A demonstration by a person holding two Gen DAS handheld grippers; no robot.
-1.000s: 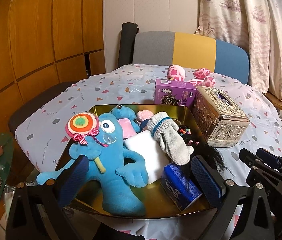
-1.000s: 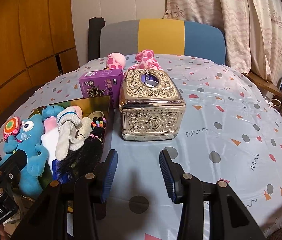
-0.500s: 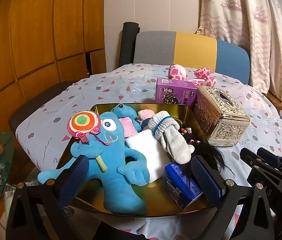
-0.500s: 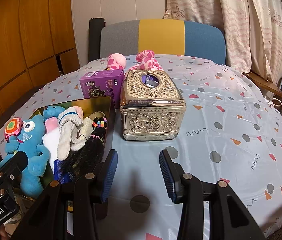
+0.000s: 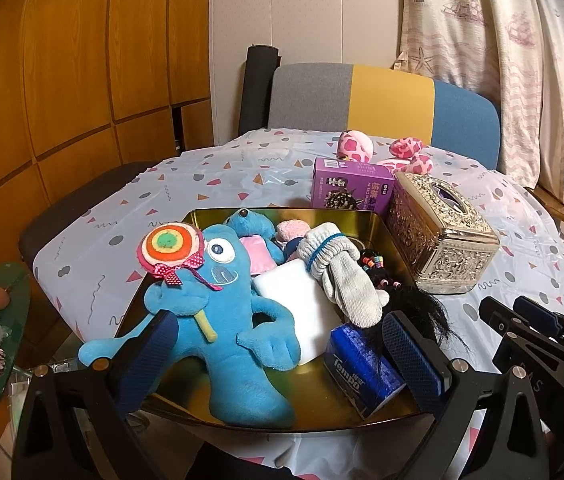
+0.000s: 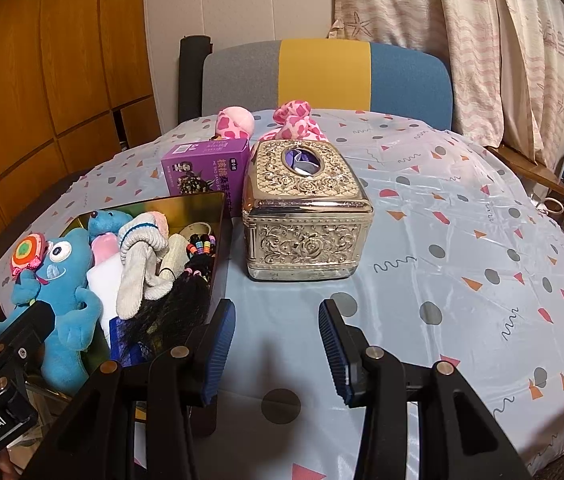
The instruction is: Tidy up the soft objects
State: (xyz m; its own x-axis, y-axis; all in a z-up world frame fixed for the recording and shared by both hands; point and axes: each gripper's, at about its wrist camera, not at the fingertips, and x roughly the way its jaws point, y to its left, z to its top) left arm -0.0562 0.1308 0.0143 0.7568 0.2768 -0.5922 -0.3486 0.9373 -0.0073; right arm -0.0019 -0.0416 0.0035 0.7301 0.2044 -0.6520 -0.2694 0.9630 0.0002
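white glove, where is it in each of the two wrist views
Left wrist view: the white glove lies right of centre, in the gold tray, over the white pad.
Right wrist view: the white glove is at left, in the same tray.
Shared landmark: the silver tissue box.

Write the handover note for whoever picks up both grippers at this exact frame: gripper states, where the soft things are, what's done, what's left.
Left gripper: open, empty, poised at the near edge of the gold tray, either side of the blue plush monster.
Right gripper: open, empty, over bare tablecloth in front of the ornate tissue box.
In the tray: blue monster with its lollipop, small blue plush, grey gloves, white foam block, Tempo tissue pack, black hair piece.
Outside: pink spotted plush, behind the purple box.
Left to do: judging by the layout, probably bring the pink plush in with the rest.
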